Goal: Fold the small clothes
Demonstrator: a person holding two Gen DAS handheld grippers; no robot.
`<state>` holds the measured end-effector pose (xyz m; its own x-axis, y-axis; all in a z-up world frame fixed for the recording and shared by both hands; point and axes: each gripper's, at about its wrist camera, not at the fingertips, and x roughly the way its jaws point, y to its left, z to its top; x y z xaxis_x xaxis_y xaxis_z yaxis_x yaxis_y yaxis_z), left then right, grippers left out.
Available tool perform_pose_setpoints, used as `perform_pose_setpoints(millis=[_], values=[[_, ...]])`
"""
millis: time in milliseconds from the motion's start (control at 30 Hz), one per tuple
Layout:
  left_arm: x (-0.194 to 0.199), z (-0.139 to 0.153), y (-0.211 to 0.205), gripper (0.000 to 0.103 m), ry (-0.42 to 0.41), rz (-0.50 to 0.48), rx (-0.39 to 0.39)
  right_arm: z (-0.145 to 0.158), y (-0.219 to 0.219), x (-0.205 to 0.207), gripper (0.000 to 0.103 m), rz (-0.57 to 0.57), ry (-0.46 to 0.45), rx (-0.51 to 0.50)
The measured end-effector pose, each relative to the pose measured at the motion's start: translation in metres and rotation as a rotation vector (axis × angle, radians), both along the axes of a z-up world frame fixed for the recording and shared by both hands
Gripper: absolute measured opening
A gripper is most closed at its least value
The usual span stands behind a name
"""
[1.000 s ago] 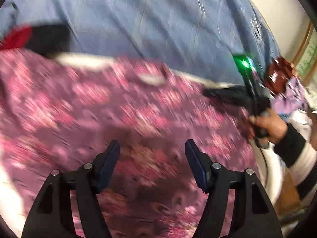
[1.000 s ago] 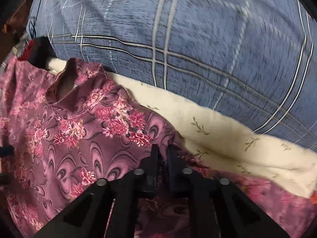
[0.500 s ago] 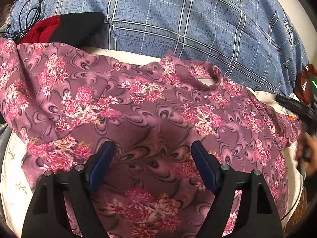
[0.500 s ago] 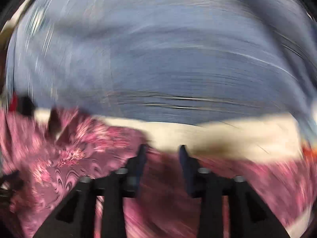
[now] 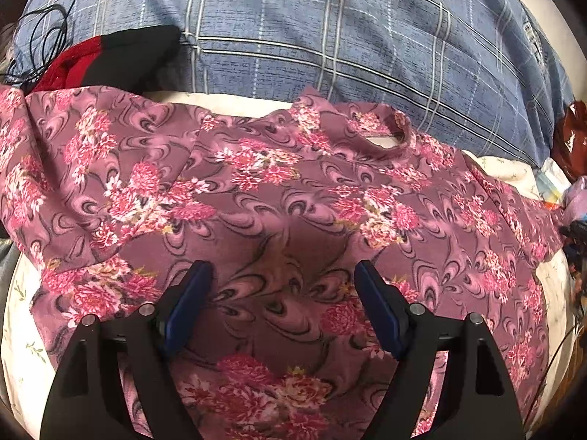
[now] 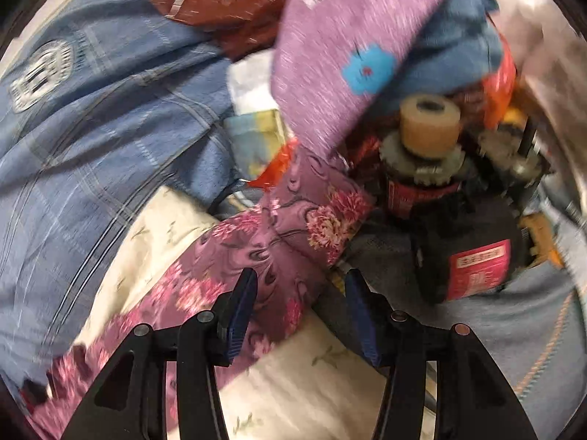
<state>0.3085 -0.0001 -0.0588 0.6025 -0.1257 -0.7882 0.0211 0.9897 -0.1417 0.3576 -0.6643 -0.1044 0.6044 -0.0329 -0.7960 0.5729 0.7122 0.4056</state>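
Floral top [image 5: 279, 198] spread flat on cream bedsheet [image 5: 22, 311], neckline toward blue plaid quilt [image 5: 330, 29]. Left tongs [image 5: 282, 293] wide, empty, over middle. Right tongs [image 6: 299, 306] wide, empty, at sleeve end [image 6: 315, 216] — close to clutter. Risk: sleeve snags bottle [image 6: 429, 168], or bunches if pinched crooked.

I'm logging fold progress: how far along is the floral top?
Done: the floral top lies spread flat on the cream sheet, neckline toward the plaid pillow. In hand: nothing; the left gripper and right gripper are both open, the right near the sleeve end. Left: every fold; none shows yet.
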Motion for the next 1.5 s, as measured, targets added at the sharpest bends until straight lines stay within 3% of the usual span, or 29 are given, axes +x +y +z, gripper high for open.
perform_pose_setpoints(millis=[100, 167, 200, 300, 400, 633, 933, 1200, 1267, 1367, 1500], values=[[0.002, 0.0, 0.003, 0.081, 0.004, 0.001, -0.014, -0.013, -0.007, 0.012, 0.049, -0.052, -0.024, 0.029], [0.002, 0.001, 0.006, 0.081, 0.005, 0.003, -0.031, -0.011, -0.009, 0.009, 0.011, -0.071, -0.085, 0.043], [0.003, 0.001, 0.007, 0.081, 0.007, 0.005, -0.037, -0.004, -0.007, 0.008, 0.011, -0.067, -0.107, 0.028], [0.003, 0.004, 0.01, 0.081, 0.008, 0.008, -0.057, 0.03, 0.008, 0.004, 0.01, -0.002, -0.184, -0.066], [0.003, 0.005, 0.013, 0.081, 0.014, 0.012, -0.082, 0.075, 0.044, -0.001, 0.01, 0.133, -0.265, -0.146], [0.001, 0.01, 0.028, 0.081, 0.026, 0.015, -0.159, 0.113, 0.151, 0.0, 0.01, 0.4, -0.318, -0.133], [-0.002, 0.028, 0.054, 0.081, -0.027, 0.047, -0.155, 0.11, 0.33, 0.013, 0.01, 0.719, -0.295, -0.051], [-0.004, 0.036, 0.087, 0.081, -0.038, 0.091, -0.22, 0.101, 0.46, -0.002, 0.01, 0.923, -0.257, -0.049], [-0.004, 0.036, 0.094, 0.081, -0.037, 0.105, -0.241, 0.094, 0.481, -0.008, 0.018, 0.97, -0.239, -0.023], [-0.003, 0.033, 0.102, 0.081, -0.025, 0.115, -0.27, 0.078, 0.515, -0.016, 0.031, 1.045, -0.139, -0.035], [0.0, 0.027, 0.102, 0.081, 0.006, 0.105, -0.305, 0.079, 0.512, -0.034, 0.038, 1.091, -0.119, -0.03]])
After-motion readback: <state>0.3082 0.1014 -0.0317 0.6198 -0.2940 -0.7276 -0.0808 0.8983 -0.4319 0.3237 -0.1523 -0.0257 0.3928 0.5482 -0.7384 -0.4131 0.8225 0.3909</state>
